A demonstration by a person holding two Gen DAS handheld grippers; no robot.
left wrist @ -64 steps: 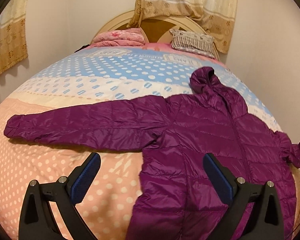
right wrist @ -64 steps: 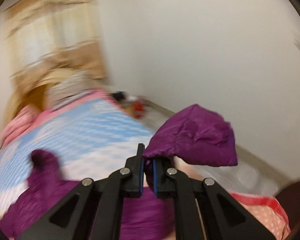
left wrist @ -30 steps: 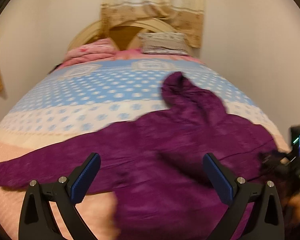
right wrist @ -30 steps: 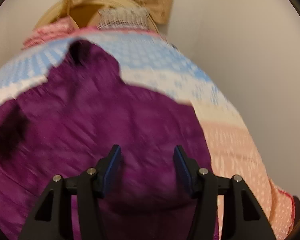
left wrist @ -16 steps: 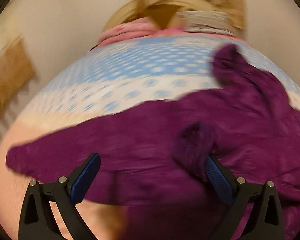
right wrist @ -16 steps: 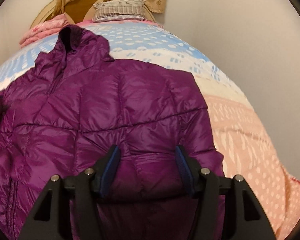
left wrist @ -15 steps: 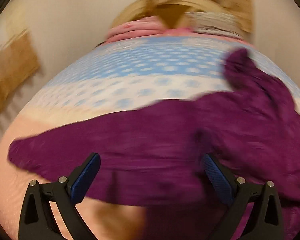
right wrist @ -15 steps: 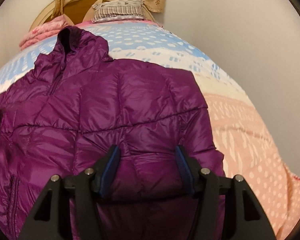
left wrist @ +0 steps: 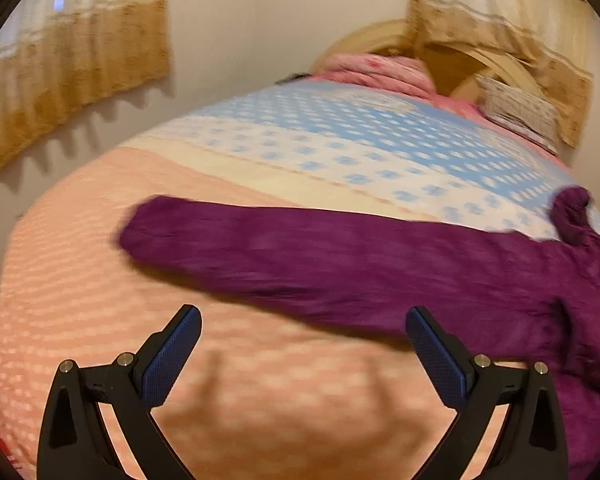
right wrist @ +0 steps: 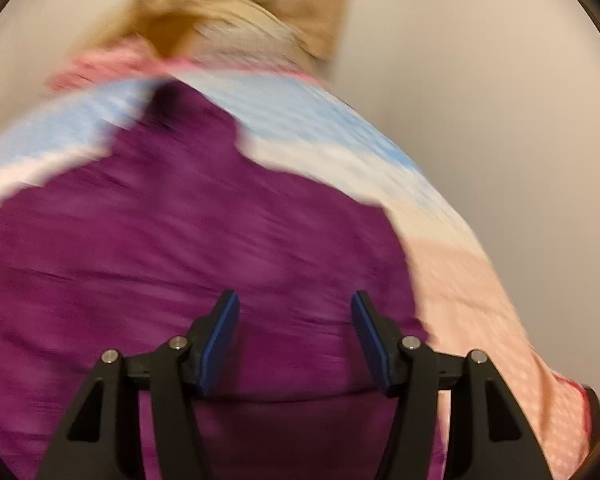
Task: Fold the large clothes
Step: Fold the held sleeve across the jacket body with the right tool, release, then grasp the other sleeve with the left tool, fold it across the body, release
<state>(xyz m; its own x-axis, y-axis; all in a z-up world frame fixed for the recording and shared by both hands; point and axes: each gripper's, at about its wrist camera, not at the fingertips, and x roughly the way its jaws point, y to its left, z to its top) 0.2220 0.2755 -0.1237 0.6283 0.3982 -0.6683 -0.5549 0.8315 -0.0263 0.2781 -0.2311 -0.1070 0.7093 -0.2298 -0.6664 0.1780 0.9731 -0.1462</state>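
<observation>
The purple puffer jacket (left wrist: 380,264) lies spread flat on the bed (left wrist: 100,280), hood toward the headboard, its one visible sleeve (left wrist: 260,248) stretched straight out across the pink quilt. That sleeve appears not yet folded, so the step in hand looks like sleeve folding. The left claw (left wrist: 304,354) hangs spread and empty near it. The right claw (right wrist: 296,336), half spread, grips nothing above the jacket's body. Next: pinch the cuff and carry it across.

Left gripper (left wrist: 302,354), right gripper (right wrist: 296,336) — jaws apart
</observation>
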